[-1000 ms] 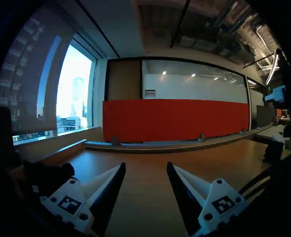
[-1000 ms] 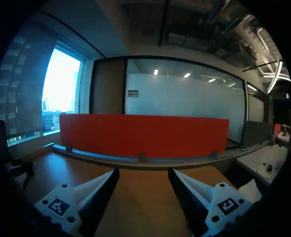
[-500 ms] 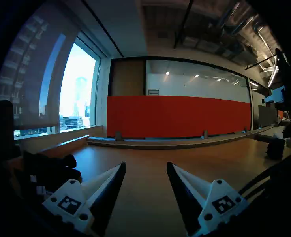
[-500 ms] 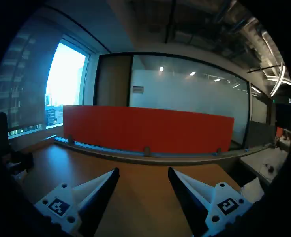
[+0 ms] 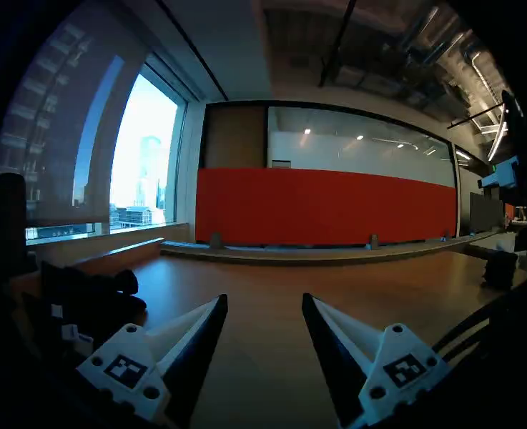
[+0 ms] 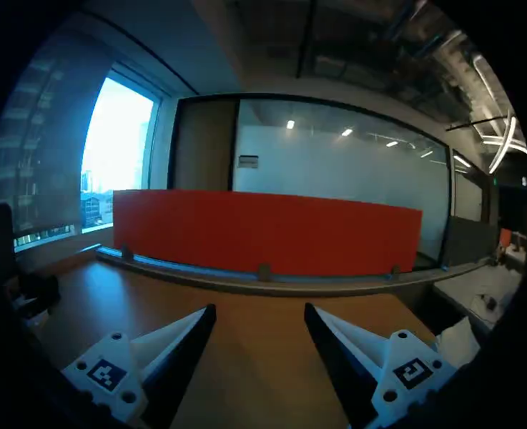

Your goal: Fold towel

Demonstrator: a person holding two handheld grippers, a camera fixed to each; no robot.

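- left gripper [image 5: 263, 297]: fingers spread wide, nothing between them, bare wooden table [image 5: 263, 275] in the gap; same spread as 1 s ago.
- right gripper [image 6: 259, 307]: also wide apart and holding nothing, over the same kind of table [image 6: 256, 357]; gap unchanged.
- Change, left gripper view: the view has shifted since 1 s ago. The red partition [image 5: 320, 207] sits a little higher and more level, and more of the dark object [image 5: 84, 297] at the left shows.
- Change, right gripper view: the red partition [image 6: 263, 232] and window [image 6: 116, 164] have moved slightly since 1 s ago, with almost no change over the last half second.
- Hard to read: the dark object is a black lump with small white tags, too dark to identify. A small black item [image 5: 499, 268] at the far right is cut off.
- white crumpled piece [image 6: 457, 342]: at the right edge, partly behind the right finger. Cannot tell whether it is cloth or paper, so cannot say it is the towel.
- Materials: the fingers are white plastic wedges with black inner faces, each with a square black-and-white marker at its base.
- The table is smooth orange-brown wood. The partition is matte red with small grey feet. A frosted glass wall [image 6: 335, 164] stands behind it.
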